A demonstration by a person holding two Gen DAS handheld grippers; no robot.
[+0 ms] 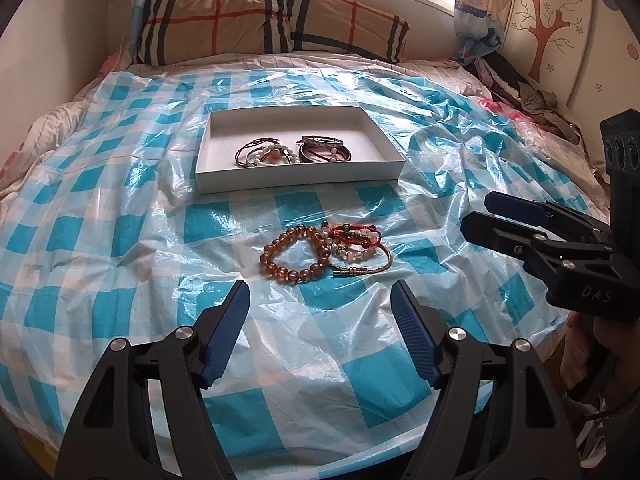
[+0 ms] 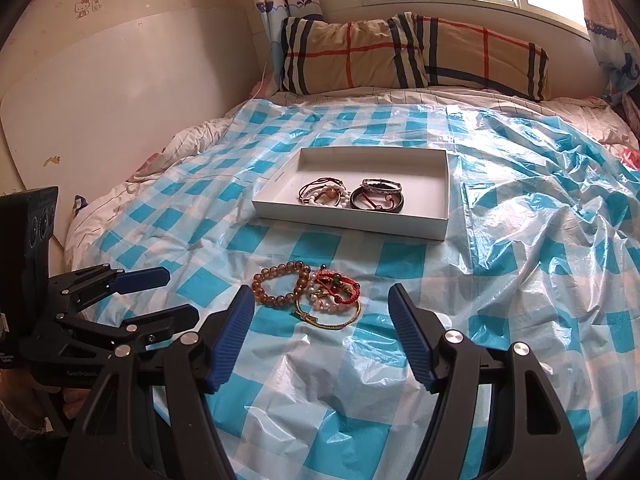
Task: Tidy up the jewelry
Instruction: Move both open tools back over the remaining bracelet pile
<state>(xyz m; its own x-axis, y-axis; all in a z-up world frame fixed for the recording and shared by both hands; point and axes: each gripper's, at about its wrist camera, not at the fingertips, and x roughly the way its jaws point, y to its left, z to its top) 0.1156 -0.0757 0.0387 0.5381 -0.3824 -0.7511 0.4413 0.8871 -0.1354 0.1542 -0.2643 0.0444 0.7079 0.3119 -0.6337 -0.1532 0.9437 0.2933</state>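
A white shallow box (image 1: pixel 208 152) (image 2: pixel 436 224) lies on the bed with several bracelets (image 1: pixel 296 150) (image 2: pixel 352 194) inside. In front of it lies a loose pile: an amber bead bracelet (image 1: pixel 294 254) (image 2: pixel 280 284), a red cord bracelet (image 1: pixel 356 234) (image 2: pixel 336 286) and a gold cord bracelet (image 1: pixel 364 266) (image 2: pixel 332 318). My left gripper (image 1: pixel 320 292) (image 2: pixel 182 292) hovers open just short of the pile, nothing between its fingers. My right gripper (image 2: pixel 322 298) (image 1: pixel 474 214) is open too, empty, to the right of the pile.
A blue-and-white checked plastic sheet (image 1: pixel 120 240) (image 2: pixel 520 280) covers the bed, wrinkled on the right. Plaid pillows (image 1: pixel 272 20) (image 2: pixel 412 52) lie at the head under a window. Clothes (image 1: pixel 532 96) are heaped at the far right. A white board (image 2: pixel 120 92) leans against the left wall.
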